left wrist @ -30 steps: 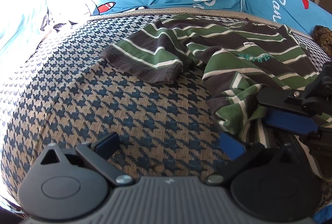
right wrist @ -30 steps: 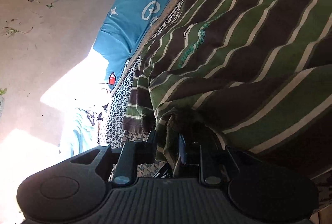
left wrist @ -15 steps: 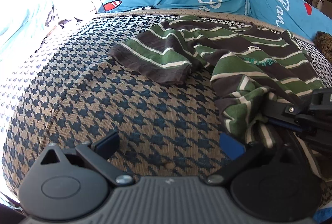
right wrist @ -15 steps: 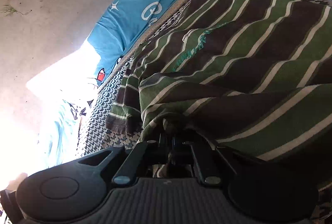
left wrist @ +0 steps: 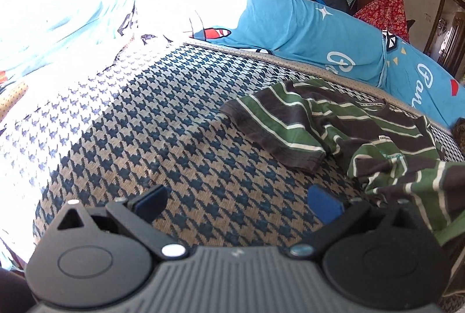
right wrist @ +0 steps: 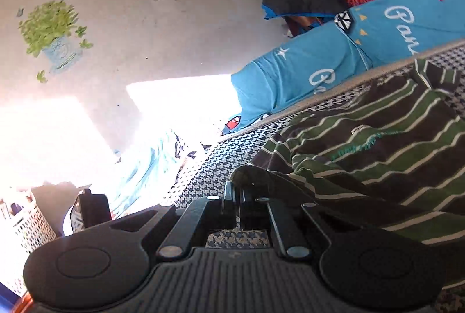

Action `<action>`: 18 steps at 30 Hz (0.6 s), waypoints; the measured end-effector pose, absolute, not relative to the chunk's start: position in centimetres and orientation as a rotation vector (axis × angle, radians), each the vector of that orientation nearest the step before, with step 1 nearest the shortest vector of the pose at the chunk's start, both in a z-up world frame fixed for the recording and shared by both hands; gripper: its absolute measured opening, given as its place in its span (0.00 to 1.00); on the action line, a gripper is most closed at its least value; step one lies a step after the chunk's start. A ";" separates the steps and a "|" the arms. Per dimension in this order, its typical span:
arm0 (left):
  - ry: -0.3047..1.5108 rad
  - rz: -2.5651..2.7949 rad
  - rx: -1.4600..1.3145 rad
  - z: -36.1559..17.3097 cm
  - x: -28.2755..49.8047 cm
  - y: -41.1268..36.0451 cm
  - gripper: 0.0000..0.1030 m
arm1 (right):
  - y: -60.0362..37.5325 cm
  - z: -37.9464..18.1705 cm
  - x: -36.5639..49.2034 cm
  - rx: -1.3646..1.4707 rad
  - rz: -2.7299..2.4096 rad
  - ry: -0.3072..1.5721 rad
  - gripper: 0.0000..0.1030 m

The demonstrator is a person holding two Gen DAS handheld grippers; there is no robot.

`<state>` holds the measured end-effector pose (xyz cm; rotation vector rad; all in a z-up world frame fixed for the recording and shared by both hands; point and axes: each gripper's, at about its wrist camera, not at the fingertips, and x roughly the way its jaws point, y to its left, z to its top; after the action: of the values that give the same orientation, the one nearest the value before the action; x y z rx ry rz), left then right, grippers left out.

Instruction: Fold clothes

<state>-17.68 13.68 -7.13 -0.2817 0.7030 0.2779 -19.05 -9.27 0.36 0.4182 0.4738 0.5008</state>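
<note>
Shirt, striped green, brown and white, lies rumpled on the bed, toward the right side of the left wrist view. We note one sleeve spread flat toward the middle of the houndstooth cover, while the body of the shirt is bunched and raised at the near right edge of that view. We see the collar and a small label on the shirt facing up.

We find the left claw spread wide, its two blue pads well apart, with only bed cover between them. It holds nothing. The right pad sits just beside the bunched edge of the shirt; we cannot tell whether it touches the cloth.

We find the right claw pressed together, pinching a fold of the shirt at its near edge. The cloth drapes from the fingertips across the right half of that view, lifted off the bed cover at the pinch. The right wrist view is tilted, so the bed runs up toward the right.

Behind the shirt, along the far edge of the bed, we record blue pillows with white lettering and star marks. Strong sunlight whitens the bedding at the left. On the wall in the right wrist view we note plant stickers. A white perforated basket stands at the lower left of that view. Red patterned cloth and dark items are piled beyond the pillows.
</note>
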 end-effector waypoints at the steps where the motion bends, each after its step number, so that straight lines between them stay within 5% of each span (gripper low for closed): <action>1: 0.701 0.279 -0.281 -7.1 -17.9 13.8 1.00 | -8.4 0.8 -19.6 0.358 0.510 0.461 0.05; 9: 0.675 0.339 -0.290 -6.4 -19.2 15.2 1.00 | -2.6 1.7 -23.3 -0.007 0.572 0.408 0.04; 18: 0.688 0.353 -0.269 -6.7 -19.7 15.5 1.00 | 1.0 -4.9 -25.6 -0.164 0.701 0.586 0.05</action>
<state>-19.69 15.47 -6.66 -0.2694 0.6876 0.3526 -25.61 0.97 -4.94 -0.1643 0.5857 0.7014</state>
